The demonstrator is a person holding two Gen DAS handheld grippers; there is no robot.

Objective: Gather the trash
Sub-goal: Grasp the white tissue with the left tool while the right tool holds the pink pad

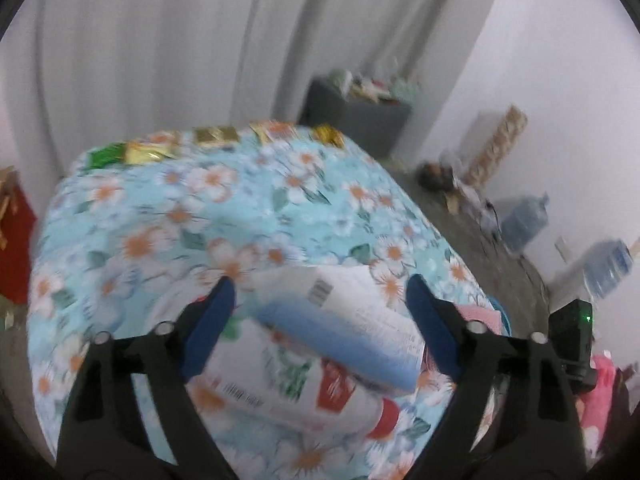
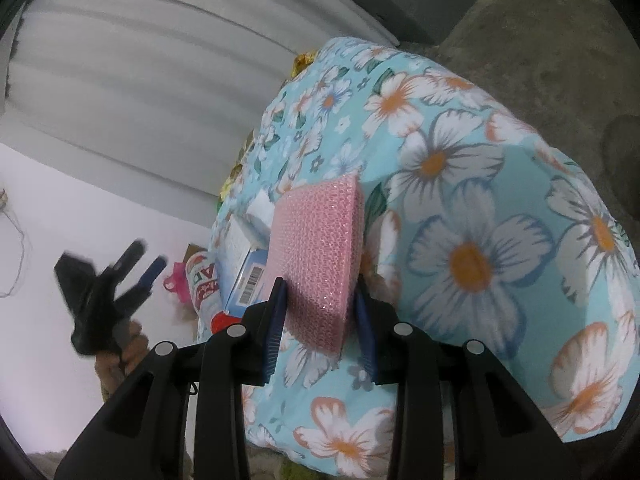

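Left wrist view, blurred: the left gripper (image 1: 320,320) has its blue fingers (image 1: 210,328) spread wide above a table under a floral cloth (image 1: 168,216). Between the fingers, but touched by neither, lies a white and blue box (image 1: 340,328) resting across a white bottle with a red cap (image 1: 288,396). A row of shiny wrappers (image 1: 208,140) lines the table's far edge at 12 o'clock. Water jugs (image 1: 524,220) stand on the floor at 3 o'clock.

Right wrist view: the right gripper (image 2: 320,316) pinches a pink bubble-wrap pad (image 2: 316,248) on edge between its pads. The box (image 2: 244,264) and bottle (image 2: 204,280) lie at 10 o'clock of the pad. The left gripper (image 2: 138,264) appears at 9 o'clock, held in a hand (image 2: 124,348), jaws apart.
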